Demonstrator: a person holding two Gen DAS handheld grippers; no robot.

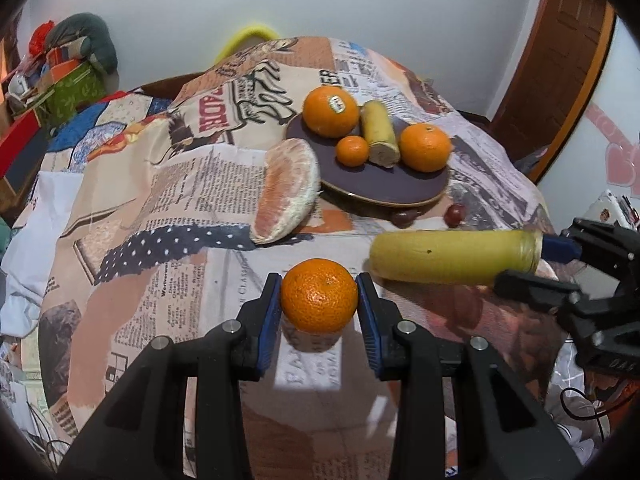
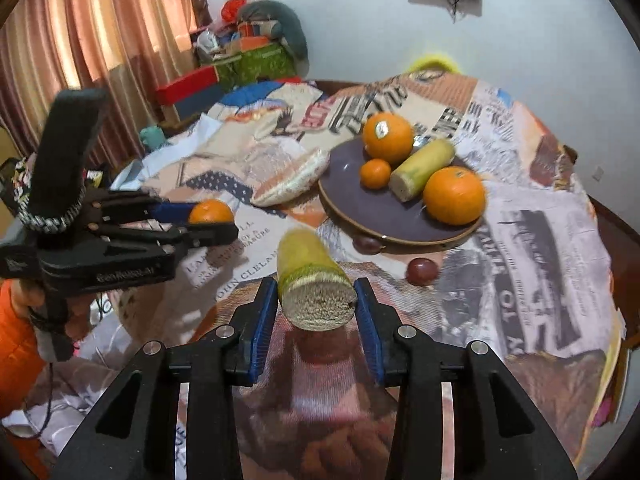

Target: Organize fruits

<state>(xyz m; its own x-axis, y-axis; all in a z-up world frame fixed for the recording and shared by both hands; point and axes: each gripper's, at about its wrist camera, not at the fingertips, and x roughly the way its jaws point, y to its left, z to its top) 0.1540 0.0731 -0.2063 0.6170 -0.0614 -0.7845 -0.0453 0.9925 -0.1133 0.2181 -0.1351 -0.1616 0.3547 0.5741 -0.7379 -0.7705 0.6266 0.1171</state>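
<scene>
My left gripper (image 1: 319, 300) is shut on a tangerine (image 1: 319, 301) and holds it just above the cloth; it also shows in the right wrist view (image 2: 211, 212). My right gripper (image 2: 316, 300) is shut on a yellow-green sugarcane piece (image 2: 314, 280), seen lying level in the left wrist view (image 1: 454, 257). A dark purple plate (image 1: 380, 182) behind holds a big orange (image 1: 330, 111), a small tangerine (image 1: 352, 151), a second cane piece (image 1: 380, 133) and another orange (image 1: 425, 148). A peeled pomelo section (image 1: 286, 196) leans against the plate's left rim.
Two dark grapes (image 1: 456, 215) (image 1: 401, 218) lie on the patterned cloth by the plate's near edge. The round table's edge drops off at right. Boxes and bags (image 1: 60, 76) pile up at the far left, curtains (image 2: 92, 32) beyond.
</scene>
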